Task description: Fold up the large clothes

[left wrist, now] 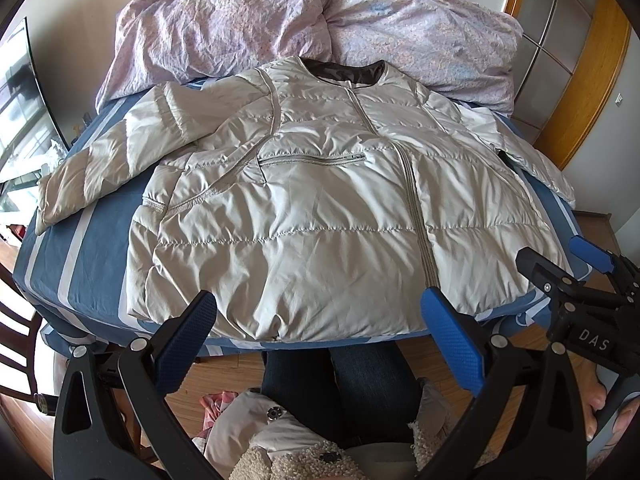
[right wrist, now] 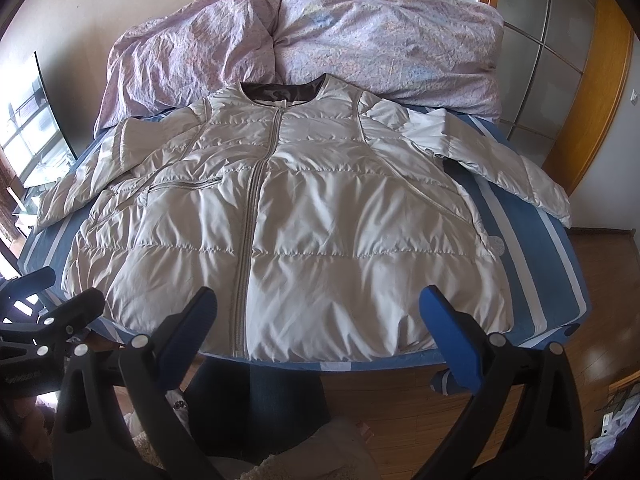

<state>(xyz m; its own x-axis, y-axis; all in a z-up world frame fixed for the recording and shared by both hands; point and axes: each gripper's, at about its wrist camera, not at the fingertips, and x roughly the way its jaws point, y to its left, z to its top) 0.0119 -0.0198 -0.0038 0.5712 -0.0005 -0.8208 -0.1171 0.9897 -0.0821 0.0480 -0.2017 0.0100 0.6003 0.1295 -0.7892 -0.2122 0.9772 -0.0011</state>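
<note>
A pale beige quilted puffer jacket (left wrist: pixel 304 208) lies flat, front up and zipped, on the bed, collar at the far end and both sleeves spread out; it also shows in the right wrist view (right wrist: pixel 288 224). My left gripper (left wrist: pixel 320 320) is open and empty, held just above the jacket's near hem. My right gripper (right wrist: pixel 318 312) is open and empty over the hem right of the zip. The right gripper shows in the left wrist view (left wrist: pixel 560 268) at the right, beside the jacket's corner. The left gripper's body shows in the right wrist view (right wrist: pixel 48 312) at the left.
The bed has a blue sheet with white stripes (right wrist: pixel 520 248). A crumpled pink floral duvet (right wrist: pixel 320 40) is heaped at the head end. A wooden-framed wardrobe (right wrist: pixel 560 60) stands right. Wooden floor (right wrist: pixel 580 360) and the person's legs (left wrist: pixel 340 392) are below the bed's near edge.
</note>
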